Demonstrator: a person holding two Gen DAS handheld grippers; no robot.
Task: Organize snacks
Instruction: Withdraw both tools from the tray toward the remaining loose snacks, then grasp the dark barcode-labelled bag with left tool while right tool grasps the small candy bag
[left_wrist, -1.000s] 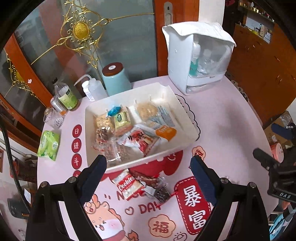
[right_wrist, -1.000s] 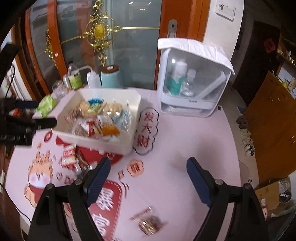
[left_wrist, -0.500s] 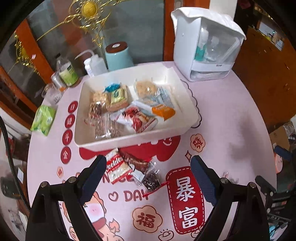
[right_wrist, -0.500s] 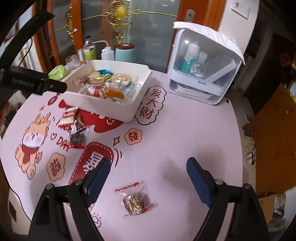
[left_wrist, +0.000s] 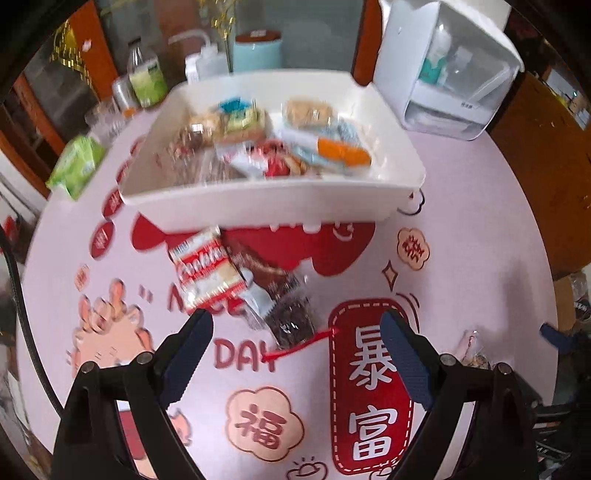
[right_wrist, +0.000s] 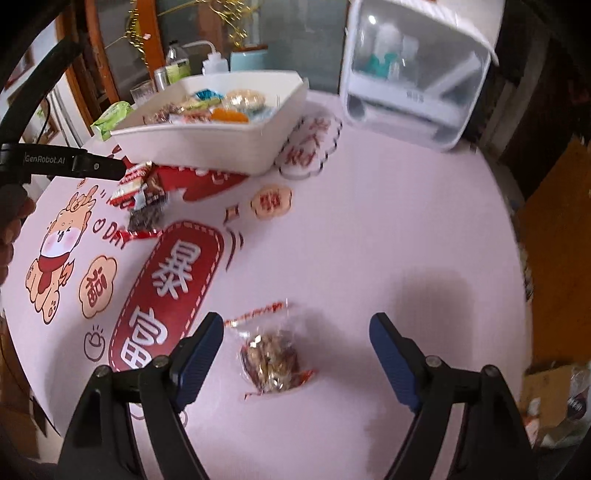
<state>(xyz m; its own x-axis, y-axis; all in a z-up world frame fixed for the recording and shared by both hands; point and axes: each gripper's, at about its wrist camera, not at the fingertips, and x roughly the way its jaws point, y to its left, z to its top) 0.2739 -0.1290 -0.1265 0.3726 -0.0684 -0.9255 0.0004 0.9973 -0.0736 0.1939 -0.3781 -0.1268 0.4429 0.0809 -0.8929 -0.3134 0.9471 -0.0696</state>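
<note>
My left gripper (left_wrist: 297, 330) fingers wide over dark snack packet (left_wrist: 291, 319) beside cookie pack (left_wrist: 205, 269), just before white tray (left_wrist: 258, 206). My right gripper (right_wrist: 297, 338) fingers wide around nut packet (right_wrist: 271, 360) on surface (right_wrist: 369, 240).

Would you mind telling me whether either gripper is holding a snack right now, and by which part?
Nothing is held. The left gripper is open above the dark snack packet; the right gripper is open around the nut packet, not touching it.
</note>
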